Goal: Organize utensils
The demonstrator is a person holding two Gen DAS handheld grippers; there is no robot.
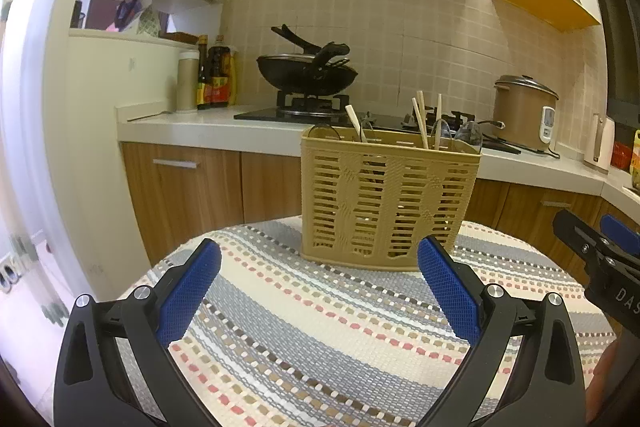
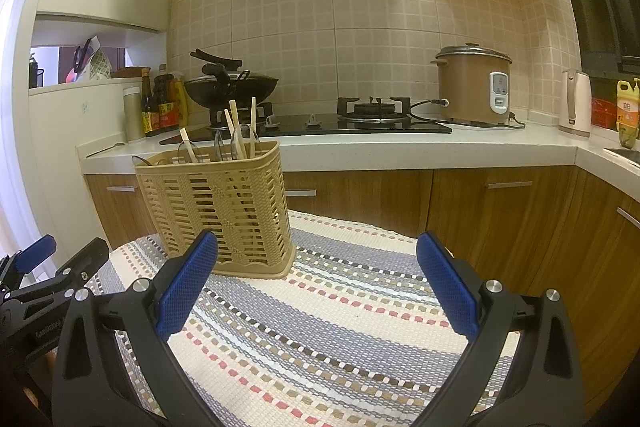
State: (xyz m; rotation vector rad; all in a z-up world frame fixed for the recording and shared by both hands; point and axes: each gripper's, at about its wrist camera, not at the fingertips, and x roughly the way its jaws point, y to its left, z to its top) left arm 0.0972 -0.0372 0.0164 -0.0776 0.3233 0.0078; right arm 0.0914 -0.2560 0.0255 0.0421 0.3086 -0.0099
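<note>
A tan slotted utensil basket (image 1: pixel 384 199) stands upright on a striped woven mat (image 1: pixel 328 327). It also shows in the right wrist view (image 2: pixel 224 211). Wooden chopsticks (image 1: pixel 420 123) and metal spoons (image 1: pixel 468 133) stick up out of it; the chopsticks (image 2: pixel 234 131) also show in the right wrist view. My left gripper (image 1: pixel 320 287) is open and empty, just short of the basket. My right gripper (image 2: pixel 318 283) is open and empty, to the right of the basket. Each gripper shows at the edge of the other's view: the right one (image 1: pixel 600 259) and the left one (image 2: pixel 44 279).
Behind the mat runs a kitchen counter (image 2: pixel 400 143) with wooden cabinets below. On it are a gas hob with a black wok (image 1: pixel 308 71), sauce bottles (image 1: pixel 214 75), a brown rice cooker (image 2: pixel 472 87) and a white kettle (image 2: pixel 576 103).
</note>
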